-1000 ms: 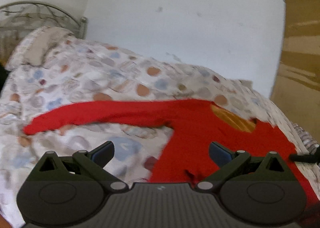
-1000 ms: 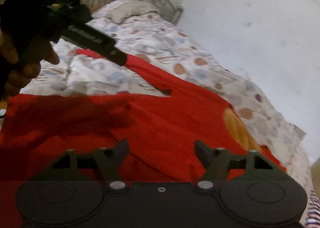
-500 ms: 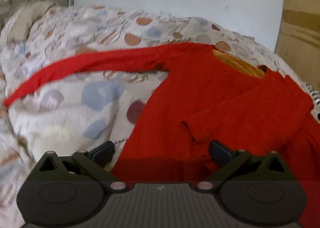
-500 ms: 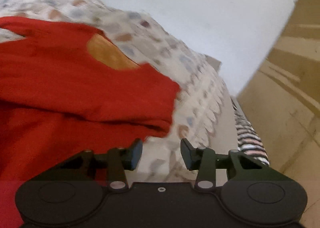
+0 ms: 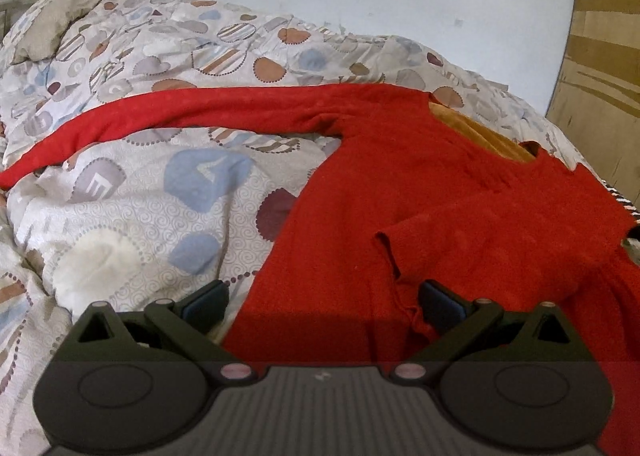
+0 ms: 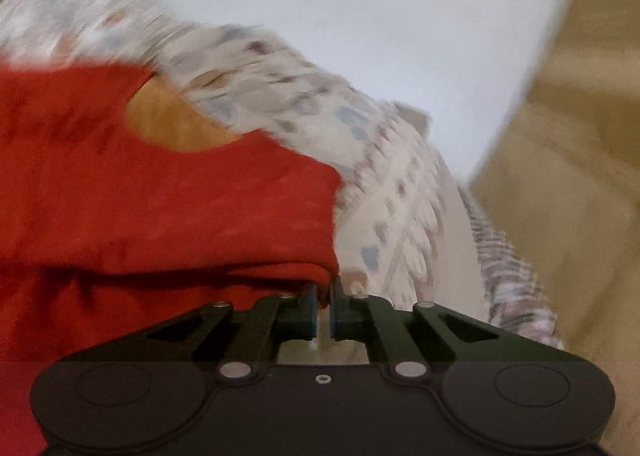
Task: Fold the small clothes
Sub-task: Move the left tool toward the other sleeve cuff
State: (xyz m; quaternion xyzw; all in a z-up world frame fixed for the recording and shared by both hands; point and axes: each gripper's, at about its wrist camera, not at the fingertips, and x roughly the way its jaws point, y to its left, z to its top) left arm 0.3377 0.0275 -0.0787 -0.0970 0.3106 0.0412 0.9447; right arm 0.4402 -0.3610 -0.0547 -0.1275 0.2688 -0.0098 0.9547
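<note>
Left wrist view — I see red sweater (image 5: 420, 207) spread on bed quilt (image 5: 140, 207), one sleeve outstretched, other folded across. Left tool (image 5: 323, 302) gapes wide; right tool (image 6: 325, 298) pinches sweater's folded edge.

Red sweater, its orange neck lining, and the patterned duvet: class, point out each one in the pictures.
Red sweater (image 5: 400, 191): left wrist view, middle of the body.
Orange neck lining (image 5: 480, 135): left wrist view, inside the neck opening.
Patterned duvet (image 5: 160, 207): left wrist view, bare part below the outstretched sleeve.
</note>
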